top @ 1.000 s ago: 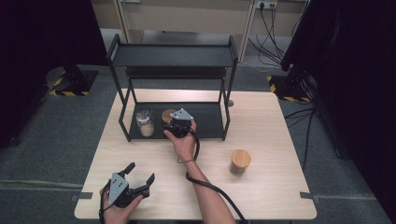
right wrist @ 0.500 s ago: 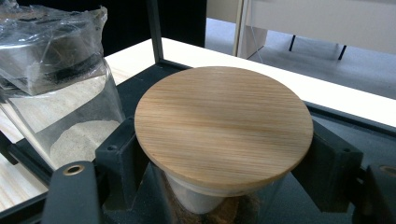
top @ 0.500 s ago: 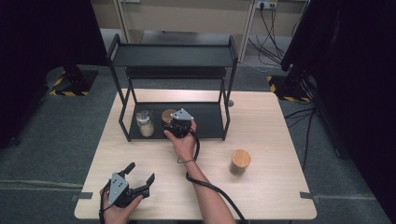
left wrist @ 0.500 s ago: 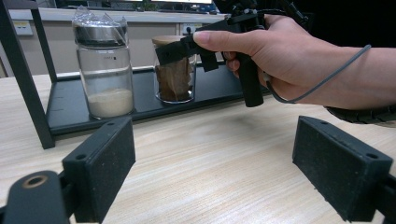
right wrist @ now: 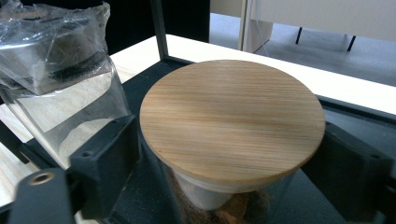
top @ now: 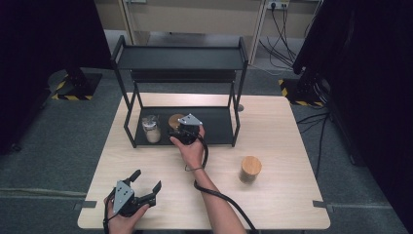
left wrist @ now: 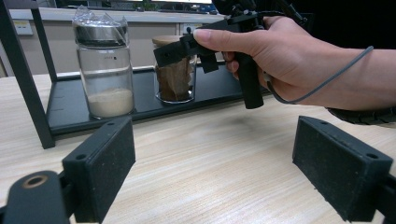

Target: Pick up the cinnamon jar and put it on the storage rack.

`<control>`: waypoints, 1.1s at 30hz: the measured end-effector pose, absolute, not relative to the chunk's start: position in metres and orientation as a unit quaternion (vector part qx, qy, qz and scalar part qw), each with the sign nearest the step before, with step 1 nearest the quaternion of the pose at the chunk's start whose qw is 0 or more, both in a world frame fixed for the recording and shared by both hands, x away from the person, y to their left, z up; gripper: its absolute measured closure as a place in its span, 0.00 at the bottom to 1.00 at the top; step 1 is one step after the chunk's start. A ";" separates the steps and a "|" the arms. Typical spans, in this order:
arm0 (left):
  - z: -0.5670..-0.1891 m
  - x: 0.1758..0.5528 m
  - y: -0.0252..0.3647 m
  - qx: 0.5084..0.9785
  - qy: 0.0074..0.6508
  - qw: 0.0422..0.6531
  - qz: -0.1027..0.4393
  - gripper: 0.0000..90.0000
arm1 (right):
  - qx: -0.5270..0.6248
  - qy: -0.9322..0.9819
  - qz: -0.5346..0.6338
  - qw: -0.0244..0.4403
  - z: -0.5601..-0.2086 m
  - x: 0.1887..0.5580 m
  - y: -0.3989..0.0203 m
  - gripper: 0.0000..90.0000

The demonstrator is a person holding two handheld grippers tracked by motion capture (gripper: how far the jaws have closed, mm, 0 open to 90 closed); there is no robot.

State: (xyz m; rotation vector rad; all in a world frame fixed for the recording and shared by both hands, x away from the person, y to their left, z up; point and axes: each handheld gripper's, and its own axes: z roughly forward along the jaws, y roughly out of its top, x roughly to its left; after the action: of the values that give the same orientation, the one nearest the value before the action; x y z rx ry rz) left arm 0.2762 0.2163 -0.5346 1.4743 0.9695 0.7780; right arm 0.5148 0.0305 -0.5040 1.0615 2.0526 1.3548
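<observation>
- Jar with a wooden lid point(right wrist: 232, 122), holding something brown, stands on the bottom tier of the black two-tier rack point(top: 180, 57), just beside a second glass jar point(left wrist: 103, 70) with pale powder in it and plastic wrap bunched over its top.
- Right gripper point(top: 181, 130) sits at the wooden-lidded jar; in the right gripper view its jaws stand either side of the glass just under the lid.
- Those jaws have just been opening, with the jar between them and small gaps showing at the pads, so the claw reads as released rather than clenched on the glass.
- My reading: the jar has just been set down on the shelf, and backing the gripper out without nudging either jar comes next.
- Left gripper point(top: 144, 187) rests low at the near left of the wooden table point(top: 282, 117), jaws spread wide with nothing between them.
- Another wooden-lidded container point(top: 250, 168) stands alone on the table to the right, well apart from the rack.
- Hidden or unclear: the jar's base is cut off in the right gripper view, and from above the hand covers most of it.
</observation>
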 end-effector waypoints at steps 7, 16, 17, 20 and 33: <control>-0.535 0.276 0.216 0.628 0.413 0.570 0.332 0.14 | 0.392 0.747 0.489 0.221 -0.503 0.515 0.030 0.07; -0.535 0.276 0.216 0.629 0.413 0.569 0.333 0.14 | 0.391 0.748 0.491 0.217 -0.500 0.510 0.027 0.04; -0.535 0.276 0.216 0.629 0.413 0.569 0.333 0.14 | 0.392 0.748 0.491 0.215 -0.499 0.510 0.027 0.04; -0.535 0.276 0.216 0.629 0.412 0.569 0.333 0.14 | 0.392 0.750 0.489 0.213 -0.498 0.509 0.025 0.03; -0.535 0.276 0.216 0.629 0.412 0.568 0.334 0.14 | 0.390 0.751 0.495 0.198 -0.494 0.505 0.019 0.03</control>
State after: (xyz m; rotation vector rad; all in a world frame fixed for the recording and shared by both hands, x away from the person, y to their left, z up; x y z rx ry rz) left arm 0.2759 0.2157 -0.5346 1.4785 0.9677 0.7838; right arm 0.5045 0.0195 -0.4945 1.0917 2.1013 1.3849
